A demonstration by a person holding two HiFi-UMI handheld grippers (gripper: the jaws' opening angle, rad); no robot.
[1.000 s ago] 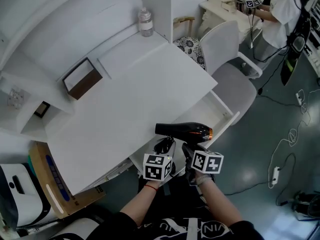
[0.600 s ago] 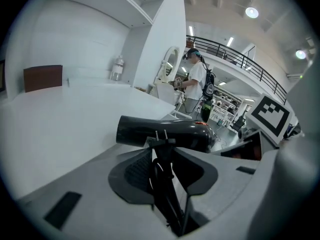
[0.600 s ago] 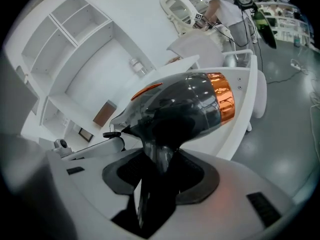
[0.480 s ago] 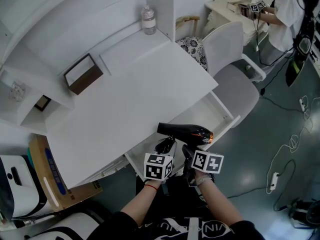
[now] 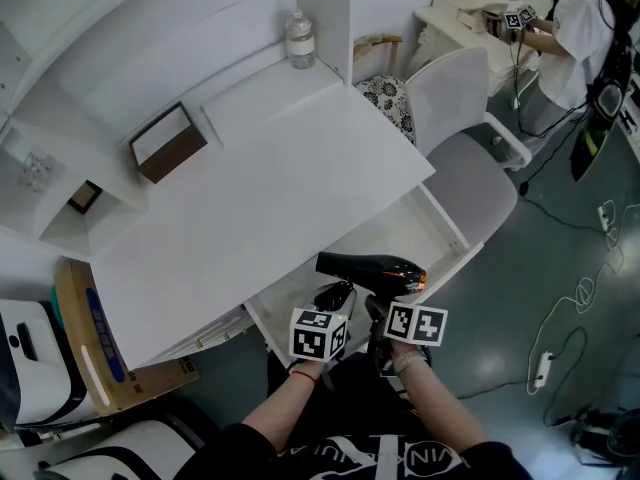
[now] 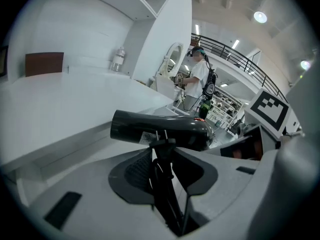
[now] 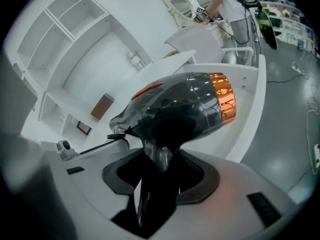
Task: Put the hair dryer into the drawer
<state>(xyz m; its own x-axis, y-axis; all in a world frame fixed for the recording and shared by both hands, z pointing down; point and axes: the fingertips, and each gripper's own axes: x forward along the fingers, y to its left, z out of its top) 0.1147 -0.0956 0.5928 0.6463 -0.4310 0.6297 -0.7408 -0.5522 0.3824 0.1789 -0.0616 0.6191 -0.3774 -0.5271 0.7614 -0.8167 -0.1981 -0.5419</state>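
Note:
A black hair dryer (image 5: 368, 267) with an orange rear hangs level over the open white drawer (image 5: 447, 226) under the desk. My right gripper (image 5: 380, 306) is shut on its handle; the right gripper view shows the dryer body (image 7: 185, 104) just above the right gripper (image 7: 160, 169). My left gripper (image 5: 332, 296) is shut on the dryer's black cord and plug (image 6: 162, 146), bundled upright between its jaws. In the left gripper view the dryer barrel (image 6: 160, 129) lies crosswise just beyond the left gripper (image 6: 162, 161). Both grippers sit side by side at the drawer's near end.
The white desk (image 5: 260, 198) carries a brown box (image 5: 166, 144) and a water bottle (image 5: 300, 40) at the back. A grey chair (image 5: 465, 158) stands right of the drawer. A cardboard box (image 5: 100, 348) leans at the left. A person (image 5: 575, 28) works far right; cables (image 5: 575, 288) cross the floor.
Both grippers and the hair dryer have sunk a little toward the open drawer. The grips on the handle and the cord look unchanged.

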